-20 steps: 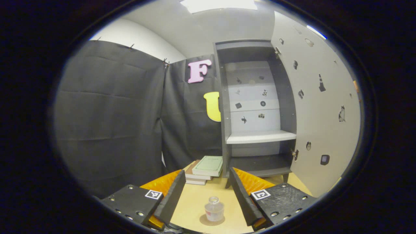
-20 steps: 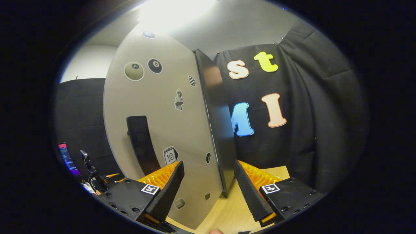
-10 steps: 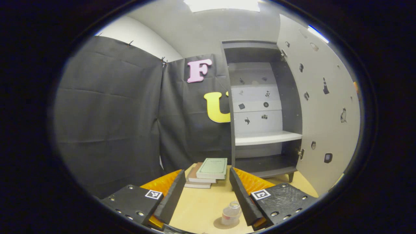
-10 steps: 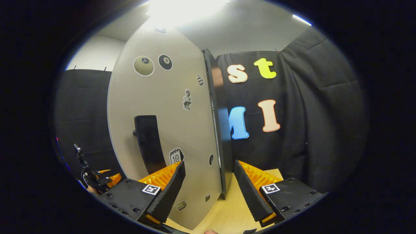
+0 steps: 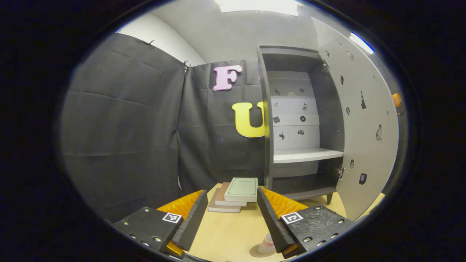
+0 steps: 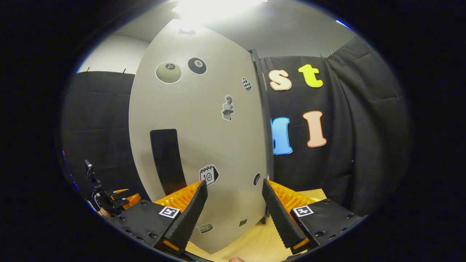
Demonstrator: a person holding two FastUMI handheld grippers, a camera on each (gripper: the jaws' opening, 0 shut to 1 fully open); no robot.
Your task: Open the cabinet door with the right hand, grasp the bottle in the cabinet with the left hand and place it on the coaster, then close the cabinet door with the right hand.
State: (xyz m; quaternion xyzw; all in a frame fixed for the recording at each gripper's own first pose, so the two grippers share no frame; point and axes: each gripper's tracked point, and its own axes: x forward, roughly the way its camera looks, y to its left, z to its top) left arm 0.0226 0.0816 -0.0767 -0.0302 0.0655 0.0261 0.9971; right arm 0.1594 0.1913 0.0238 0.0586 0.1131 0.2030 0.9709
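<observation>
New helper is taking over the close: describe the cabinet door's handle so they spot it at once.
Find the tall grey cabinet door standing open in the right gripper view. On its outer face, low and left, sits the handle: a plain dark upright bar, far bigger than the small stickers around it.

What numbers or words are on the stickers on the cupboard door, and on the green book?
"8": on the black billiard-ball sticker on the cabinet door.
"10": on the calendar sticker, lower on the same door.
Pale ball sticker: its mark is too small to read.
Low sticker near the door's bottom edge: blurred.
Green book: the cover print is too small to read.
</observation>
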